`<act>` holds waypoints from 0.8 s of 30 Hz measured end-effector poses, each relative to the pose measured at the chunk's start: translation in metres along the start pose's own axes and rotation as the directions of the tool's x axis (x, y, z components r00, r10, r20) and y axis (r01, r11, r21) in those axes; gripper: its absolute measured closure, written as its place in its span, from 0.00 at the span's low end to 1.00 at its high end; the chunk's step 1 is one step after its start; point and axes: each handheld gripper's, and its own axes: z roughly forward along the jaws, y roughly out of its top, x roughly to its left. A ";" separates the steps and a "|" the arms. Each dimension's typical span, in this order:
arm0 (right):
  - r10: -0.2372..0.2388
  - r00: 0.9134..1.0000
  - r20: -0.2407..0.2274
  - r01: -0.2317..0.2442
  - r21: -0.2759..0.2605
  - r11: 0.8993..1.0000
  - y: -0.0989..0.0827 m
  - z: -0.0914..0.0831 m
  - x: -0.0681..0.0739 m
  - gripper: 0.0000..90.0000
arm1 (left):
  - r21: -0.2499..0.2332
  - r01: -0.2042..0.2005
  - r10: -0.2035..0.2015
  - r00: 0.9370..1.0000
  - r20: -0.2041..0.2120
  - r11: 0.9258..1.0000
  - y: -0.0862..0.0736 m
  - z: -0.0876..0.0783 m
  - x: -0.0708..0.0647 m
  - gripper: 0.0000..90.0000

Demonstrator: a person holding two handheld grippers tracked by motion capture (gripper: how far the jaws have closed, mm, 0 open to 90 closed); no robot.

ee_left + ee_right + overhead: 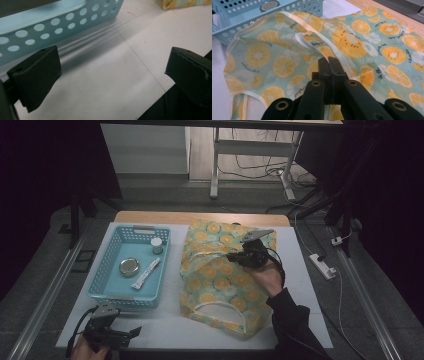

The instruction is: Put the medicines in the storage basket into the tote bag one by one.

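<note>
A fabric bag (215, 280) printed with orange slices lies on the white table, right of a light blue perforated basket (100, 270). My right gripper (232, 256) rests on the bag's upper middle. In the right gripper view its jaws (328, 59) are shut on the bag's white strap (307, 42), and the bag (374, 47) spreads around them. My left gripper (134, 333) lies open near the table's front left corner, in front of the basket. The left gripper view has its wide-apart jaws (115, 60) over bare table, nothing between them, with the basket wall (62, 22) just beyond.
Inside the basket are a white-capped jar (156, 245), a round metal tin (129, 267) and a white tube (145, 273). A second white handle (220, 307) loops at the bag's near end. A power strip (322, 265) lies on the floor to the right.
</note>
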 end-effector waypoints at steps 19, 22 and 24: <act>0.003 1.000 0.000 -0.004 0.007 1.000 -0.002 0.002 -0.001 1.00 | -0.050 0.029 -0.027 0.999 0.032 0.998 0.001 -0.009 0.004 0.00; 0.006 1.000 0.000 -0.006 0.004 1.000 -0.003 0.002 -0.001 1.00 | -0.067 0.025 -0.022 0.999 0.047 0.997 0.003 -0.013 0.005 0.00; 0.006 1.000 0.000 -0.006 0.005 1.000 -0.003 0.002 -0.002 1.00 | -0.079 0.029 -0.025 0.998 0.053 0.996 0.004 -0.015 0.005 0.00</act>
